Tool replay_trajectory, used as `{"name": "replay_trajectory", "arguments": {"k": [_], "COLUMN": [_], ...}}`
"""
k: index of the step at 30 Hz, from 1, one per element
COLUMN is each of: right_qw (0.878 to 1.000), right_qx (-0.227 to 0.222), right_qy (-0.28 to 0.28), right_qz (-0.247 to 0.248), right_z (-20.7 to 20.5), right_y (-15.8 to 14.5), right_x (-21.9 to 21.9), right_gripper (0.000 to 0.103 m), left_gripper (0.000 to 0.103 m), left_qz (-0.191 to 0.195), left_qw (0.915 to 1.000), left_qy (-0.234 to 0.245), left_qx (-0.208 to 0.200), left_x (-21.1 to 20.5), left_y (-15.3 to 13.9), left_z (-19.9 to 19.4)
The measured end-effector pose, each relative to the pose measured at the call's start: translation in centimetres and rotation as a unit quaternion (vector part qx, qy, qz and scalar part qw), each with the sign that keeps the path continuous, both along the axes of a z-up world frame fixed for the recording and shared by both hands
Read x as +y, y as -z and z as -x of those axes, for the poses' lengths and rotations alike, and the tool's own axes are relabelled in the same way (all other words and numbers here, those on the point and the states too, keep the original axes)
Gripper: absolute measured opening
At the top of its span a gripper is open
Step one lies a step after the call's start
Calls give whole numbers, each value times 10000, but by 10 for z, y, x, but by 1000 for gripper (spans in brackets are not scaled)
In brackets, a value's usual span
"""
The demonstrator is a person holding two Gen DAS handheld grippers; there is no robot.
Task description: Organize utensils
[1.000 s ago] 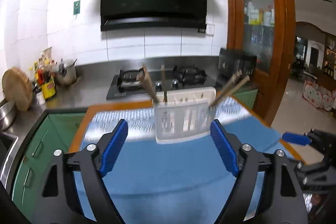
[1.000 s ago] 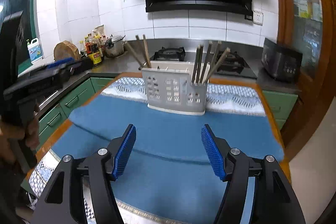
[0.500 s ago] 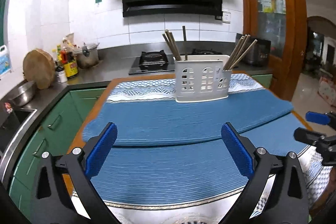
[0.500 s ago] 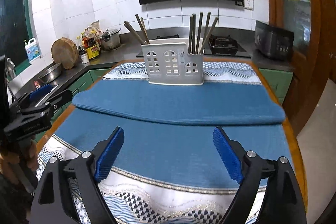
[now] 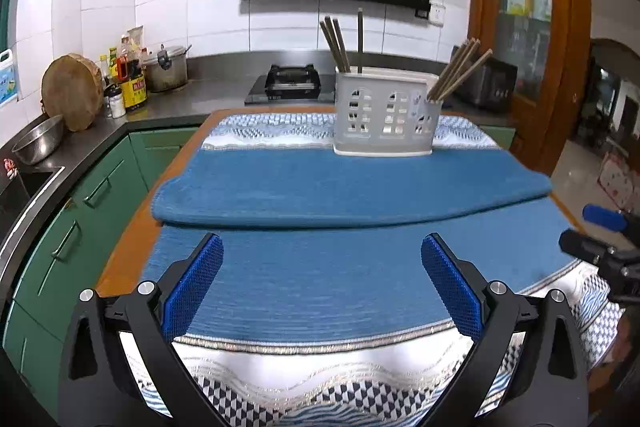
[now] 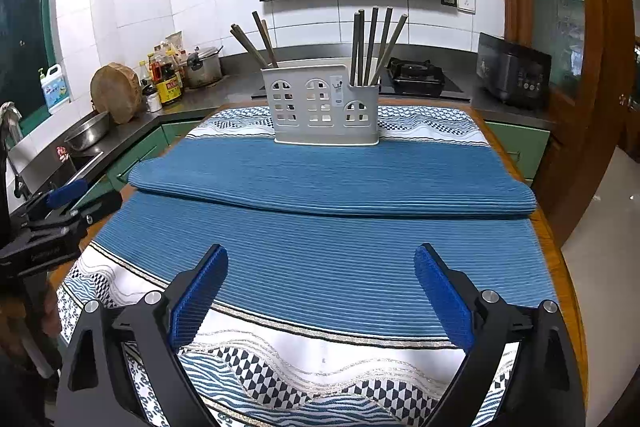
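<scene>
A white slotted utensil holder stands upright at the far end of the blue cloth. Several brown chopsticks lean in its left compartment and several more chopsticks in its right one. My left gripper is open and empty, low over the near edge of the cloth. My right gripper is open and empty at the near edge too. The right gripper shows at the right edge of the left wrist view; the left one shows at the left of the right wrist view.
The table carries a folded blue cloth over a patterned white cloth. Behind are a gas hob, a steel counter with bottles, a pot, a round wooden board and a metal bowl. A wooden cabinet stands right.
Both grippers have pulled back from the utensil holder toward the near edge of the table, so the holder looks farther away. Both stay open and empty.
</scene>
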State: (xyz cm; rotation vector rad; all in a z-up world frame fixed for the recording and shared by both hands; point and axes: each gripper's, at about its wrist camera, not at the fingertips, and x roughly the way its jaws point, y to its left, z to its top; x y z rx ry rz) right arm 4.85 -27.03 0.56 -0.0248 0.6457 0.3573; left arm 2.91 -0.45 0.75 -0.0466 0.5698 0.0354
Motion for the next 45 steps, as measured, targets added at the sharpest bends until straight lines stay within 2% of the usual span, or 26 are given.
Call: {"name": "replay_trajectory", "arguments": {"k": [15,33,45], "right_qw": [10000,10000,10000], "right_qx": [-3,37,55], "right_qy": [-21,-1,-21], "right_qz": [75,40,54], "right_z": [1,0,1], "right_y": [2,4,6], "right_x": [2,2,7], "right_gripper": [92,92,92], "left_gripper": [98,98,98], "left_qz": [90,544,477], "left_qw": [9998,9982,9982], "left_qy": [44,110,196], "left_qx": [161,215,304], "left_x": [-2,4,-2], "left_y": [7,12,15], "left_z": [7,10,8]}}
